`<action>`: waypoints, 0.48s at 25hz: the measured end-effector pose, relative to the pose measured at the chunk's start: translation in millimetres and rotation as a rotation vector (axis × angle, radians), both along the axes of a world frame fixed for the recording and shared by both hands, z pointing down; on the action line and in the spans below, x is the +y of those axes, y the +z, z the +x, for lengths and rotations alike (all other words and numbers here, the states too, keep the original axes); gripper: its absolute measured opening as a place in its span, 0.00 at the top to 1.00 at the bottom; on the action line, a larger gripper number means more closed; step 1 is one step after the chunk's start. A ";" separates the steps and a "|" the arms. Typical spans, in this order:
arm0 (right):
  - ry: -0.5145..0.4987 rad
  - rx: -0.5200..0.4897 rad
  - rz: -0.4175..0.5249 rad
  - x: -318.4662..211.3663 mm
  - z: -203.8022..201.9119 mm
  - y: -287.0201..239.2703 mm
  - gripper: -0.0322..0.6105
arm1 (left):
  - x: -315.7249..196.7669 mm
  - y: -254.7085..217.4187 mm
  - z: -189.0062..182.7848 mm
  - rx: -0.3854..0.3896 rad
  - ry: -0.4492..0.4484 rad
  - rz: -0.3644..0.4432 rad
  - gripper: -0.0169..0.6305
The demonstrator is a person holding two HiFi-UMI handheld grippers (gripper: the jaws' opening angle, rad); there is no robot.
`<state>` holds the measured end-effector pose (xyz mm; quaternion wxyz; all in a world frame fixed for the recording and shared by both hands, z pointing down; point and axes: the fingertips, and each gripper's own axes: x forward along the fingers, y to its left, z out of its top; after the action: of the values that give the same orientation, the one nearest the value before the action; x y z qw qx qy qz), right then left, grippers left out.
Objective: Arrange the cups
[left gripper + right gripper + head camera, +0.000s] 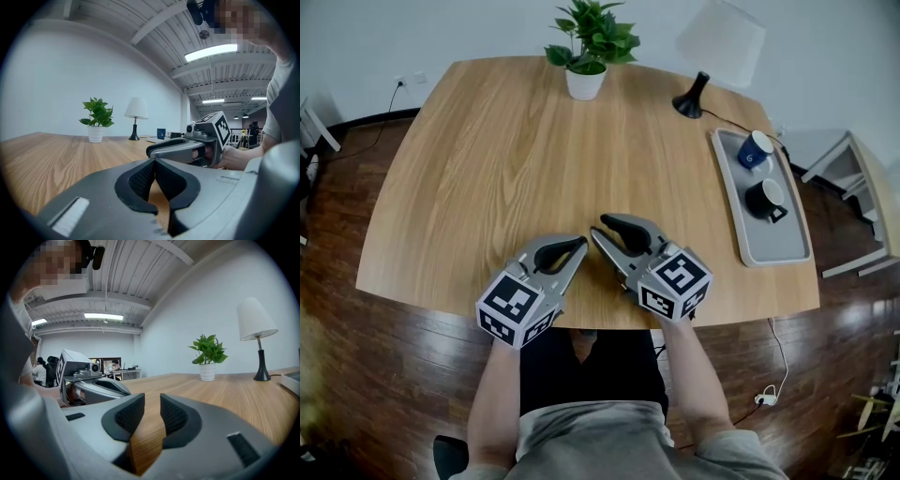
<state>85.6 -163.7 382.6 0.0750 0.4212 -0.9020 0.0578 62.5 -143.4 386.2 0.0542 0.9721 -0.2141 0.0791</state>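
I kept my left gripper (578, 249) and my right gripper (603, 226) side by side at the near edge of the wooden table (487, 169), their tips angled toward each other. My left jaws met at the tips with nothing in them, while my right jaws stood a narrow slit apart, with only bare tabletop between the pads. The blue cup (757, 149) and the black cup (766, 199) sat on the grey tray (769, 246) at the table's right edge, well apart from both grippers.
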 end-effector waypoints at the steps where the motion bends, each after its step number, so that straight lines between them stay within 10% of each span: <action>1: 0.000 0.001 0.000 0.2 0.1 -0.2 0.79 | 0.3 -0.2 0.1 0.000 0.000 0.000 0.96; 12: 0.003 0.005 0.003 -0.3 0.8 0.1 0.79 | -0.8 0.1 0.2 0.004 -0.006 0.003 0.96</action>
<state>86.4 -163.9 382.7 0.0766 0.4227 -0.9013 0.0554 62.7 -144.1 386.3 0.0535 0.9717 -0.2170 0.0766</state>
